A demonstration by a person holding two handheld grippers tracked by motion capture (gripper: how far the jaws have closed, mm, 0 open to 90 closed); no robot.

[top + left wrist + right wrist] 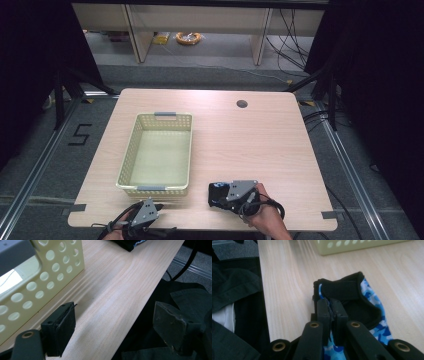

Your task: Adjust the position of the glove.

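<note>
A black garment with a blue camouflage pattern (pixel 216 193) (pixel 352 288) lies crumpled near the table's front edge, right of centre. My right gripper (pixel 225 196) (pixel 329 301) is shut on a fold of it, with the fabric pinched between the pads. An empty pale yellow perforated basket (pixel 131 150) (pixel 57 267) (pixel 352 246) stands on the left half of the table. Just in front of the basket's near wall, at the table's front-left edge, my left gripper (pixel 154 206) (pixel 113 312) is open with nothing between its jaws; one jaw is over the wood, the other beyond the edge.
The light wooden table (pixel 250 145) has a round cable hole (pixel 242 103) at the back right. The person's dark clothing (pixel 190 297) hangs just off the front edge. Black curtains and metal rails flank the table on both sides.
</note>
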